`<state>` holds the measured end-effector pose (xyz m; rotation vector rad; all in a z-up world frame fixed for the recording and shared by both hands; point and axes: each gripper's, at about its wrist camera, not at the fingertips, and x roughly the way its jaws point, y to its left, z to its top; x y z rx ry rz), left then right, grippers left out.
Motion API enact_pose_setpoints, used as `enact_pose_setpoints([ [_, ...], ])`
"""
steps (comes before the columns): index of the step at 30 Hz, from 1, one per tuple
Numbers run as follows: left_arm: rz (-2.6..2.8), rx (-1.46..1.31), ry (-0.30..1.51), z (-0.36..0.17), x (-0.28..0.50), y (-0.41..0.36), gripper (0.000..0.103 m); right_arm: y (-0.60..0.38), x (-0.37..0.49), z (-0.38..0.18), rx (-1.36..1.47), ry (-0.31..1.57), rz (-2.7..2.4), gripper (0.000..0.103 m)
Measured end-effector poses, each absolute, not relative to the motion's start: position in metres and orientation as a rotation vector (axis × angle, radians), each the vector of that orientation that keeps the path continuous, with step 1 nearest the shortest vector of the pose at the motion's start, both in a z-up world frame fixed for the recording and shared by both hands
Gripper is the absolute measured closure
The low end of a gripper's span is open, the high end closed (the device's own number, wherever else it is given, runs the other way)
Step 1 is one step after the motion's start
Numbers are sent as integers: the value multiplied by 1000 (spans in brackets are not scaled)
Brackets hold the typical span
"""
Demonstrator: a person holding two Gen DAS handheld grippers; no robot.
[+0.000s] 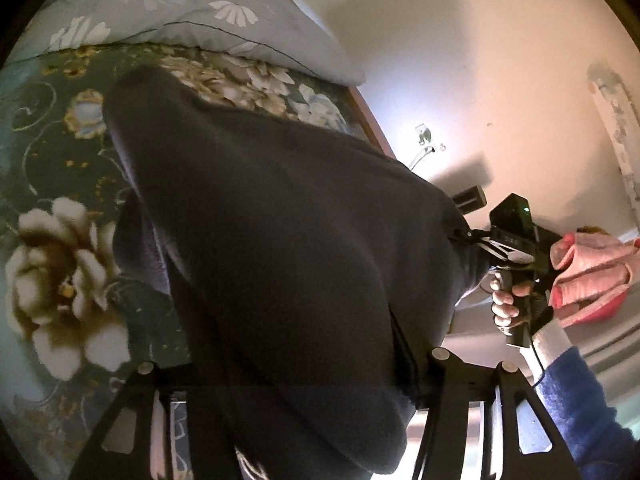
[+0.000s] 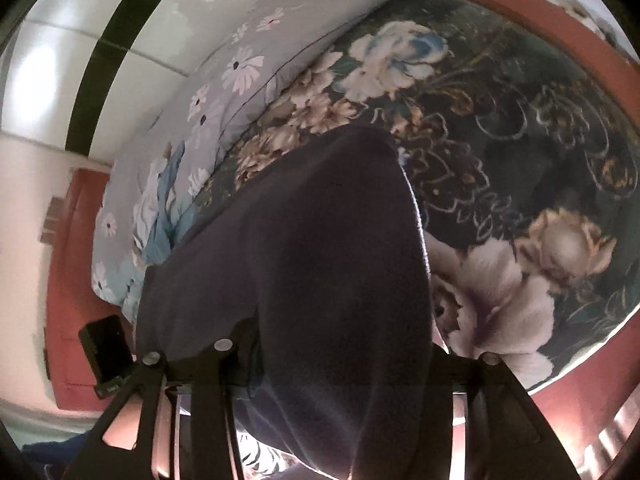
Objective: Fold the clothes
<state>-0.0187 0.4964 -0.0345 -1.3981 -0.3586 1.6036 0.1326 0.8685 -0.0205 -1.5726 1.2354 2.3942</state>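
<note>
A dark navy garment (image 1: 288, 240) hangs stretched between two hand-held grippers above a bed covered by a dark green floral blanket (image 1: 60, 160). In the left wrist view the cloth fills the centre and drapes over the left gripper (image 1: 304, 432), hiding its fingertips, so whether its jaws pinch the fabric cannot be told. At 3 o'clock the right gripper (image 1: 480, 246) meets the garment's far corner, clasped by a person's hand (image 1: 510, 304) in a blue sleeve (image 1: 580, 400). In the right wrist view the cloth likewise buries that gripper's jaws; its grip cannot be told either. A grey daisy-print pillow (image 1: 180, 4) lies at 12 o'clock, against the cream wall (image 1: 460, 60).
</note>
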Motion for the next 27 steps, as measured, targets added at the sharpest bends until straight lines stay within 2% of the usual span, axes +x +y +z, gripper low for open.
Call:
enact_pose_setpoints([
  [7,1611,-1298,-366,2,-26,505,50,873,139,10,-1483,1198,2523,58],
  [11,1588,-1150,-409,48,-33,505,50,876,138,37,-1470,1127,2591,59],
  [14,1592,-1086,-392,56,-29,504,50,880,140,44,-1444,1095,2613,59],
  [17,1616,-1159,-305,29,-27,513,50,882,140,21,-1509,1082,2534,58],
  [21,1593,-1299,-340,-17,-29,504,49,883,148,-23,-1547,1182,2458,57],
  [27,1589,-1338,-344,-27,-30,507,38,887,158,-44,-1484,1281,2422,52],
])
